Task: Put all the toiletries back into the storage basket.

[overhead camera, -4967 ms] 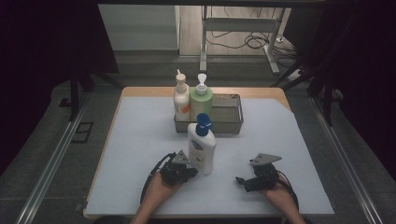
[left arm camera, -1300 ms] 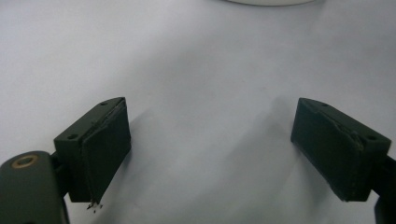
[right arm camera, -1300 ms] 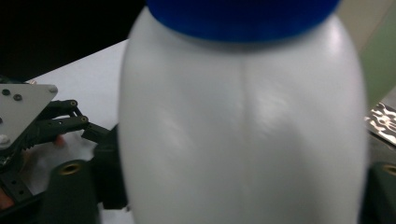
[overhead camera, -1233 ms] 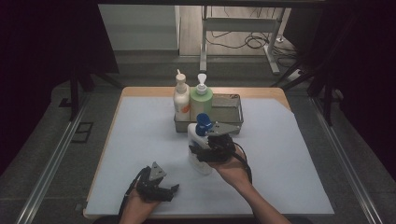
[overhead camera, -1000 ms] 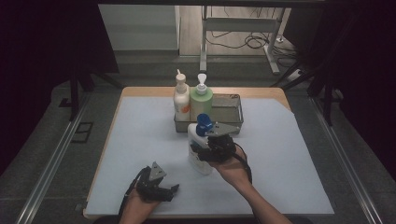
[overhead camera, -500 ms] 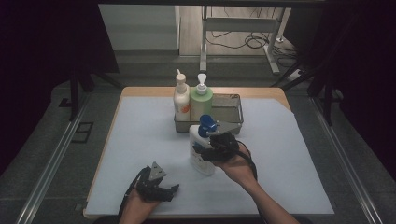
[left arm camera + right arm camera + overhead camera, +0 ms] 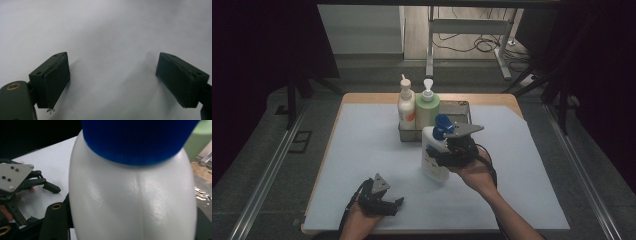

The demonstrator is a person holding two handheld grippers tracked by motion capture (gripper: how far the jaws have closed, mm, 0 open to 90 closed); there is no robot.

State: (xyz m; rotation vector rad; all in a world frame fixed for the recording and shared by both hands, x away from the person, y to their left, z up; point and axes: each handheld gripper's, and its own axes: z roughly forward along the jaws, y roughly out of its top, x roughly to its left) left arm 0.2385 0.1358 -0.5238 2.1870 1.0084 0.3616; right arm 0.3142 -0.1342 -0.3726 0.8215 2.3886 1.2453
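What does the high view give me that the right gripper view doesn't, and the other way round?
High view alone: the whole table, the wire basket at its far side with a cream bottle and a green bottle standing in it, and the right gripper closed on the white bottle, which leans.

Right gripper view alone: a close look at the white bottle's shoulder under its blue cap.

Both: the white bottle, its blue cap, the left gripper low over the table.

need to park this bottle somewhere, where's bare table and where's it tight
Bare white table lies left of the white bottle, and to the right out to the table's edge. The right gripper grips that bottle. It is tight at the back, where two bottles stand in the metal tray, and near the left gripper.
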